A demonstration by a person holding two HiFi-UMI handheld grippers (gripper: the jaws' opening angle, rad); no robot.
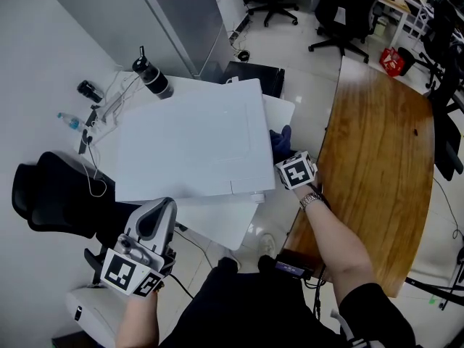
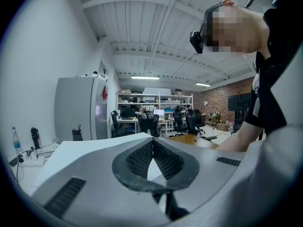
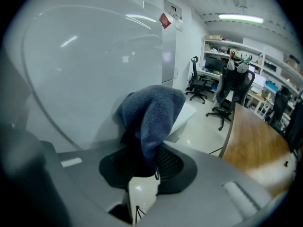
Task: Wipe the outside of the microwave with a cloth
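Note:
The white microwave [image 1: 188, 143] fills the middle of the head view, seen from above. My right gripper [image 1: 284, 153] is at its right side, shut on a dark blue cloth [image 1: 280, 142]. In the right gripper view the cloth [image 3: 151, 112] bunches up out of the jaws of the right gripper [image 3: 144, 160] and lies against the microwave's white side wall [image 3: 85, 70]. My left gripper [image 1: 156, 212] hovers off the microwave's near left corner, shut and empty. In the left gripper view its tips [image 2: 152, 143] meet, with the microwave's top [image 2: 94, 148] just beyond.
A long wooden table [image 1: 377, 158] runs along the right. A black bottle [image 1: 152, 77], a small water bottle [image 1: 69, 121] and cables lie behind the microwave on the white table [image 1: 210, 223]. A black office chair [image 1: 58, 194] stands at left, a grey cabinet [image 1: 159, 13] behind.

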